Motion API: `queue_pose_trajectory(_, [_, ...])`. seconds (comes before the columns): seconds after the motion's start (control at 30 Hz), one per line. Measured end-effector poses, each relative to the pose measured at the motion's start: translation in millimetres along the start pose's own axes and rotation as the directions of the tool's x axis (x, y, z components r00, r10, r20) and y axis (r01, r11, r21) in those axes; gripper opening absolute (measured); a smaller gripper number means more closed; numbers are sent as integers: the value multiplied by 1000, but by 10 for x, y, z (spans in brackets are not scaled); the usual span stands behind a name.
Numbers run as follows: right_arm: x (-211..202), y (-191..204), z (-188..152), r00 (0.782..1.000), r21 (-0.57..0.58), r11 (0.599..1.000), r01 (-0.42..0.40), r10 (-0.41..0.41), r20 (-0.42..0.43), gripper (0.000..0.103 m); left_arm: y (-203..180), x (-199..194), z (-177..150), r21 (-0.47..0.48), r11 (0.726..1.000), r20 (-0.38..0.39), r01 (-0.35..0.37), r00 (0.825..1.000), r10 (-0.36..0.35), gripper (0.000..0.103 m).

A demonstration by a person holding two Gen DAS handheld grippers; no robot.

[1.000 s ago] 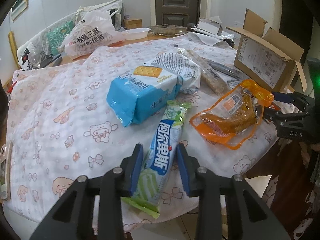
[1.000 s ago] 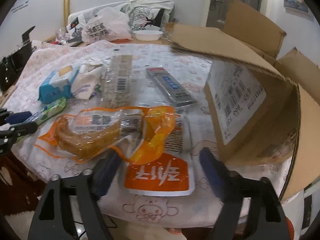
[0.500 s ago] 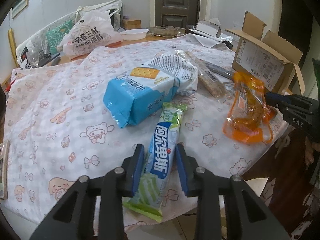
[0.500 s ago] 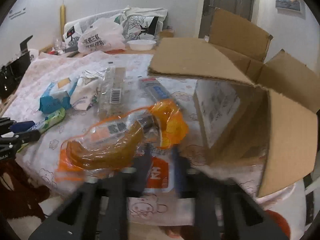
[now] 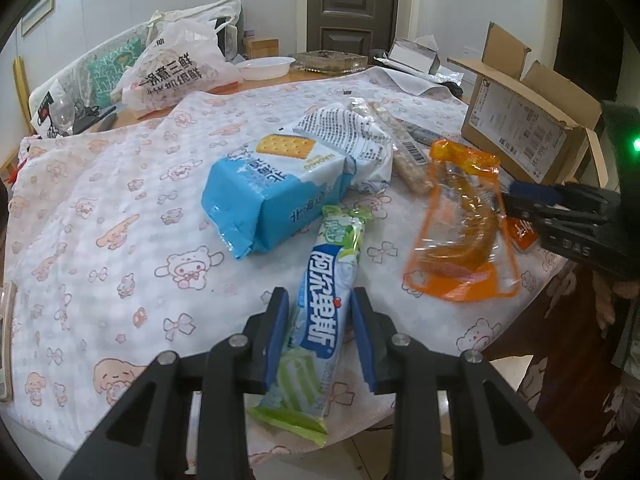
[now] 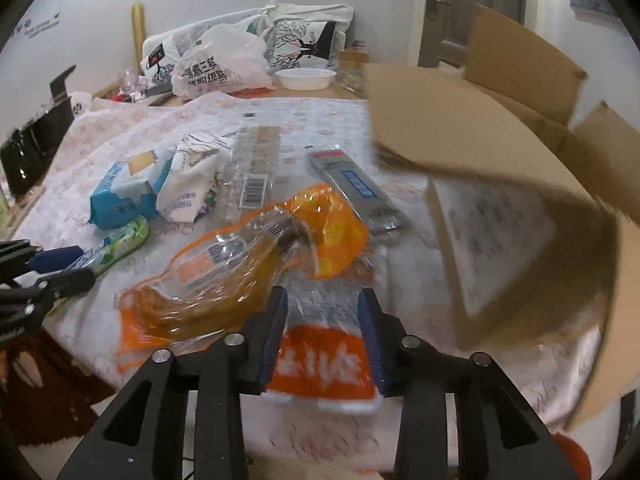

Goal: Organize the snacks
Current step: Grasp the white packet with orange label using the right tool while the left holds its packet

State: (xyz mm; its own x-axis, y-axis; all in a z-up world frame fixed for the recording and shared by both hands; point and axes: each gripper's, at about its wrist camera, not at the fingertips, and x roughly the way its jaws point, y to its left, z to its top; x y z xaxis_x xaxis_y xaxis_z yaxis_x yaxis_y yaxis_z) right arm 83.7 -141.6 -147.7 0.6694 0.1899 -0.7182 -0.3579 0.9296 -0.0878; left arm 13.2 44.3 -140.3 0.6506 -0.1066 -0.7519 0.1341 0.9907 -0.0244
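My left gripper [image 5: 318, 326] is shut on a long green and blue wafer pack [image 5: 326, 304] at the table's near edge; the pack also shows in the right wrist view [image 6: 116, 246]. An orange and clear snack bag [image 5: 460, 232] lies on the cloth beside my right gripper, seen in the left wrist view [image 5: 516, 200]. In the right wrist view the right gripper [image 6: 322, 328] is open, its jaws either side of an orange and white sachet [image 6: 324, 364], with the orange bag [image 6: 240, 268] just to the left of its left finger. An open cardboard box [image 6: 520, 184] stands to the right.
A blue cracker pack [image 5: 276, 184], a white pack [image 5: 352, 140], a clear barcoded bar [image 6: 256, 168] and a grey bar [image 6: 352, 184] lie mid-table. A white plastic bag [image 5: 176, 68], a white bowl [image 5: 264, 68] and tote bags [image 6: 304, 40] sit at the far edge.
My right gripper closed on the orange bag, lifted it, then opened; the bag now lies back on the cloth. The left gripper stayed shut on the wafer pack.
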Motion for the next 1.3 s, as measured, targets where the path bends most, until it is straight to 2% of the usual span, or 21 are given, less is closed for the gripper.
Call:
queue_pose_trajectory(0.13, [73,53,46,1000,-7,1000,24,-24,2,47,16,-7,-9,-7,1000,6,10,1000,-10,29])
queue_pose_trajectory(0.2, [42,15,15,999,-4,999,47,-47,11,68,13,-6,-9,-4,1000,8,12,1000,-11,29])
queue_pose_trajectory(0.27, [33,-48,-31,999,7,999,36,-36,1,73,15,2,-6,0,1000,11,11,1000,-11,29])
queue_pose_trajectory(0.33, [78,-87,-65,1000,16,1000,1,-1,-30,73,5,12,3,3,1000,12,9,1000,-9,30])
queue_pose_trajectory(0.47, [89,-121,-92,1000,30,999,-14,15,-16,74,-4,16,3,7,1000,15,5,1000,-5,30])
queue_pose_trajectory(0.57, [47,-137,-121,999,33,999,-28,29,-18,63,-4,15,1,5,1000,16,2,1000,-2,30])
queue_pose_trajectory(0.77, [-25,-194,-198,1000,50,999,-11,12,-24,63,-9,3,-10,4,1000,14,-1,1000,1,30])
queue_pose_trajectory(0.9, [-157,-260,-304,999,51,998,33,-32,-21,63,-8,-27,-27,2,1000,5,12,1000,-12,30])
queue_pose_trajectory(1.1, [-162,-346,-330,1000,77,997,-9,11,-21,67,-27,10,13,22,1000,-2,19,1000,-19,30])
queue_pose_trajectory(1.23, [-117,-300,-324,1000,52,999,-4,5,-6,71,-37,43,26,30,1000,15,8,1000,-9,30])
queue_pose_trajectory(1.27, [-114,-295,-326,1000,54,999,-5,5,0,70,-32,46,24,24,1000,21,6,1000,-7,29])
queue_pose_trajectory(1.3, [-113,-294,-324,1000,55,998,-3,3,4,64,-32,48,24,22,1000,23,5,1000,-5,28])
